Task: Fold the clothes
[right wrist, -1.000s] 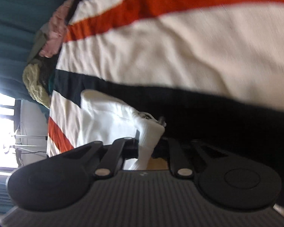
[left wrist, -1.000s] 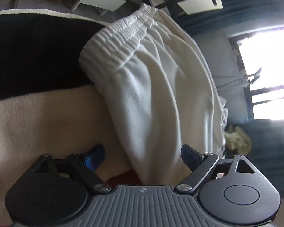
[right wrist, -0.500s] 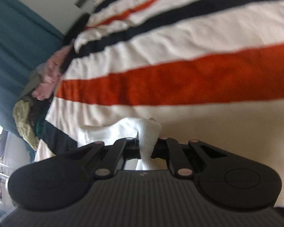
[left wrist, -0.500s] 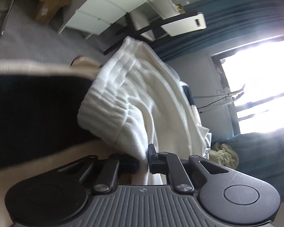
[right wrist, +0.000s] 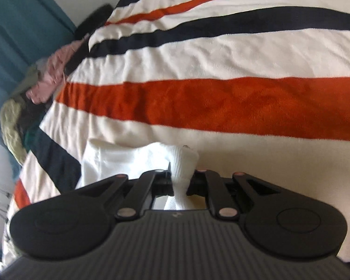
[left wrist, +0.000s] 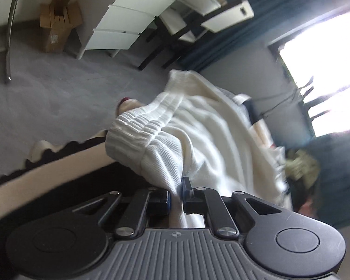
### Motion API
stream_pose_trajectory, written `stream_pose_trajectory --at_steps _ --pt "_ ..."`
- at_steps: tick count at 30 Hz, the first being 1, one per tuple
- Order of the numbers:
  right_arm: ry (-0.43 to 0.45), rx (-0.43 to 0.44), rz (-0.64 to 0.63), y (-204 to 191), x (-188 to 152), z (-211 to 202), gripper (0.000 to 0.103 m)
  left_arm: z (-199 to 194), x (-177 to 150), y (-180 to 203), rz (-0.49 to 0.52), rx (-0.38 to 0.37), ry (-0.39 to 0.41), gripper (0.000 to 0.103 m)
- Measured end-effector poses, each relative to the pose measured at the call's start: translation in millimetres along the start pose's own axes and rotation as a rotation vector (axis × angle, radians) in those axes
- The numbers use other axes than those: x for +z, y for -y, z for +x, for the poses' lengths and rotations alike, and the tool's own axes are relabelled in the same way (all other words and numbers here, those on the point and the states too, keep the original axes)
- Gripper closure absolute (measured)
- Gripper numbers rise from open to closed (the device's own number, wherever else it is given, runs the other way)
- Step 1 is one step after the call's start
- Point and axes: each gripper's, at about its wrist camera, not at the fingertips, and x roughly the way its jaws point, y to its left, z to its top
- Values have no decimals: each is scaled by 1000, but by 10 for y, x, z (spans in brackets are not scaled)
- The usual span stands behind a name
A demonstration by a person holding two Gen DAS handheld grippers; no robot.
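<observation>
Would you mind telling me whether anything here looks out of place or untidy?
Nothing looks damaged or spilled. The only untidy spot is a heap of crumpled clothes at the far edge of the striped blanket. Both tools grip the white garment normally.

White ribbed-knit garment with a gathered elastic waistband (left wrist: 198,140), looks like shorts or pants, can't tell which. Lifted and bunched, not flat. Waistband runs up and away from my left gripper (left wrist: 176,198), whose jaws pinch a fold of fabric just below the band. Cloth drapes down in soft folds toward the striped cream, orange and black blanket on the bed (right wrist: 221,53). In my right gripper (right wrist: 180,179) a ribbed corner (right wrist: 182,163) is clamped, the rest trailing left, resting on the blanket.
</observation>
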Motion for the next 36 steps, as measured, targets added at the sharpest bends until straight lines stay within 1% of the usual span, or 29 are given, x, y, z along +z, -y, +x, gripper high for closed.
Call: stream_pose_trajectory --at_steps 4,5,6,7,8,9,10,11,12,13,14,15,16,17,18,20,21,24,26,30,33,36 --pt "12 7 -38 -44 -5 -100 90 -11 -63 33 62 20 -13 82" --pt "21 7 -59 -76 -6 -137 89 -38 -77 69 80 27 -13 79" --pt "30 7 -80 -109 -6 -173 88 -50 -87 108 101 35 -16 72" --pt "39 8 -101 -142 -6 -210 77 -50 -95 148 125 43 -20 67" --pt "54 8 -121 -174 -8 -253 68 -50 -103 188 148 51 -23 56" --pt "87 8 -140 -206 -13 -318 42 -61 -122 234 175 61 -25 47" --pt "119 13 -157 -238 -19 -384 19 -79 -155 286 210 70 -19 44" --pt "145 31 -171 -267 -30 -455 16 -96 -193 338 246 77 -8 38" --pt "171 50 -185 -295 -40 -525 17 -114 -232 391 283 83 2 31" --pt "197 69 -198 -324 -51 -596 17 -132 -270 443 319 90 13 27" --pt "223 88 -212 -353 -62 -667 17 -165 -315 499 355 97 31 20" --pt "245 110 -226 -386 -73 -737 17 -213 -368 567 393 98 62 17" --pt "251 143 -244 -433 -90 -809 17 -264 -423 643 435 94 99 17" --pt "259 186 -265 -481 -113 -898 17 -315 -478 719 476 91 136 16" --pt "270 230 -283 -527 -137 -990 17 -377 -541 803 518 80 171 13" --pt "300 338 -308 -610 -210 -1202 17 -487 -671 977 590 42 223 6" --pt "303 388 -326 -657 -260 -1297 17 -523 -742 1068 623 19 241 5" --pt "314 507 -420 -836 -473 -1550 17 -579 -995 1368 717 -38 274 5" --pt "308 575 -474 -947 -627 -1692 17 -556 -1182 1564 769 -61 302 5" --pt "258 716 -565 -1158 -949 -1913 17 -468 -1508 1915 813 -114 340 5" --pt "221 764 -639 -1293 -1218 -2003 17 -403 -1717 2106 821 -170 339 5" --pt "166 812 -704 -1389 -1484 -2038 17 -251 -1921 2191 857 -199 334 5"
